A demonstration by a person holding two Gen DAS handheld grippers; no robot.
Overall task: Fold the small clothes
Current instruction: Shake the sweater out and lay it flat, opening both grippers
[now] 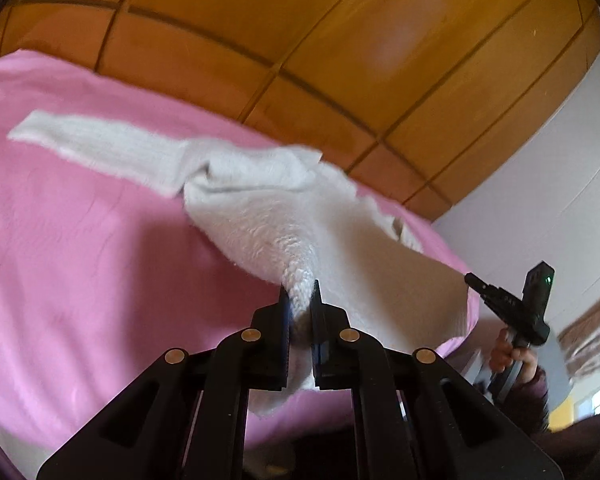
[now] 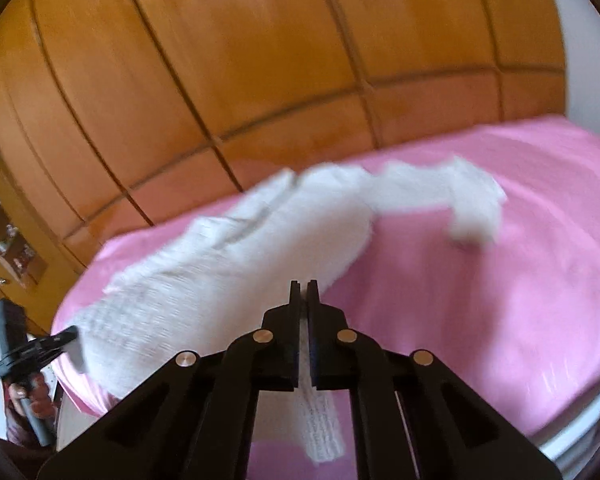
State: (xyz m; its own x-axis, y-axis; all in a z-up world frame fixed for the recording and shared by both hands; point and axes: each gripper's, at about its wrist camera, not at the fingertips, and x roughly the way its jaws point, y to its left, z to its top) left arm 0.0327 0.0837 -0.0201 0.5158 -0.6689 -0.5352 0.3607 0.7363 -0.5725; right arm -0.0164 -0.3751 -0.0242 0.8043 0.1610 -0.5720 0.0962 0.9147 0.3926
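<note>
Left wrist view shows my left gripper [image 1: 299, 292] closed down on a bunched corner of the white knitted garment [image 1: 284, 216], the fabric squeezed into a thick wad between the two black fingers and a loose flap hanging below them. From that pinch the garment rises and spreads away over the pink bedspread [image 1: 80, 260], one long sleeve [image 1: 100, 148] lying flat on the cover off to the far left. Across the cloth, on the right, I see my right gripper [image 1: 474, 282] nipping the garment's other near edge, a hand [image 1: 514, 356] wrapped around its handle. Behind the bed stands a panelled wooden wardrobe [image 1: 300, 28].

Right wrist view has the right gripper [image 2: 304, 290] nearly shut, with only a thin white layer of the garment [image 2: 228, 272] caught between the fingers and a ribbed strip dangling beneath. The cloth stretches leftward to the left gripper [image 2: 66, 334], so it hangs lifted between the two, its far part blurred over the bedspread [image 2: 480, 300].
</note>
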